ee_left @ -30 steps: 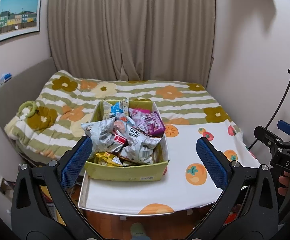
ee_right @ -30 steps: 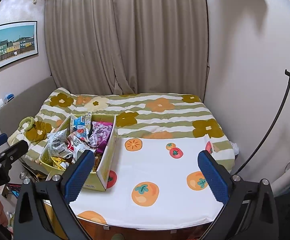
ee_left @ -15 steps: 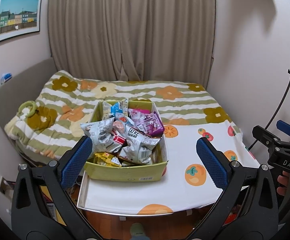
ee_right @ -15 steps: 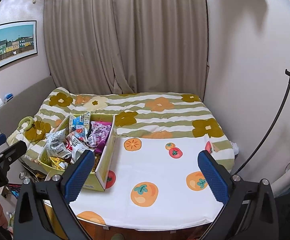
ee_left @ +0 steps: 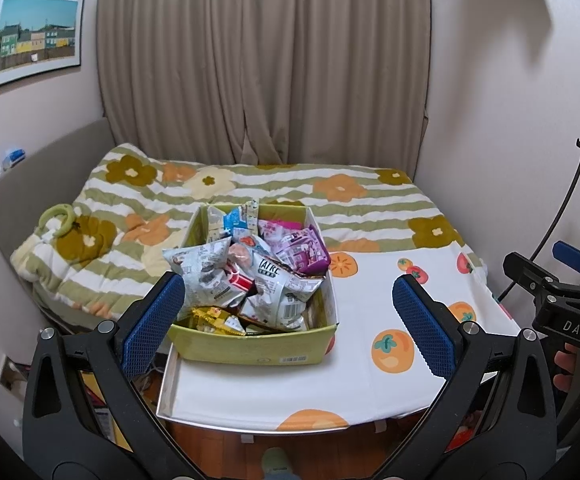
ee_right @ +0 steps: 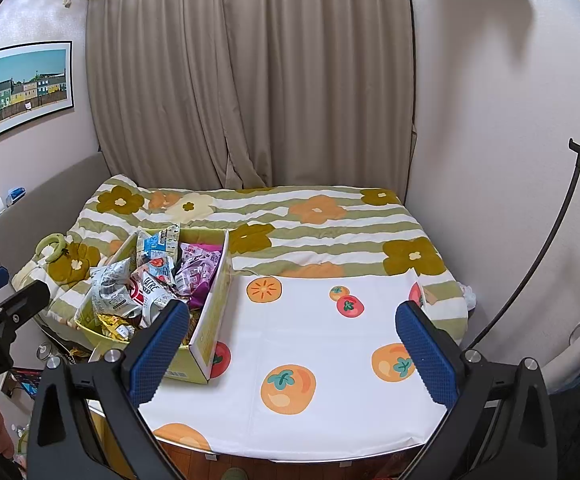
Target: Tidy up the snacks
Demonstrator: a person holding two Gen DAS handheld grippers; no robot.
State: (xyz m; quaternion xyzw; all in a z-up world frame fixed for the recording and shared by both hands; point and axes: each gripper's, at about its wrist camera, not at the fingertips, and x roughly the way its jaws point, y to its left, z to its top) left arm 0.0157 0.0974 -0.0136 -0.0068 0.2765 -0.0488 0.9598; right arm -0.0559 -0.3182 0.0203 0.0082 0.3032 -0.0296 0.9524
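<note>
A yellow-green cardboard box point(ee_left: 250, 350) stands at the left of a white table top printed with oranges point(ee_left: 365, 308). It is piled with several snack packets: grey-white bags point(ee_left: 206, 272), a purple bag point(ee_left: 301, 250), a blue-white pack point(ee_left: 240, 218), yellow packs point(ee_left: 214, 318). The box also shows in the right wrist view point(ee_right: 210, 316). My left gripper point(ee_left: 288, 316) is open and empty, held back above the table's near edge in front of the box. My right gripper point(ee_right: 290, 344) is open and empty, over the near middle of the table, right of the box.
Behind the table lies a bed with a striped flower quilt point(ee_right: 313, 220), a green ring toy point(ee_left: 56, 218) on its left. Curtains point(ee_left: 262, 60) hang behind. A black stand point(ee_right: 545, 248) leans at the right wall. The white cloth point(ee_right: 329, 344) right of the box bears nothing.
Both grippers have drifted very slightly; the view of the box has shifted a little. Nothing was taken hold of or let go.
</note>
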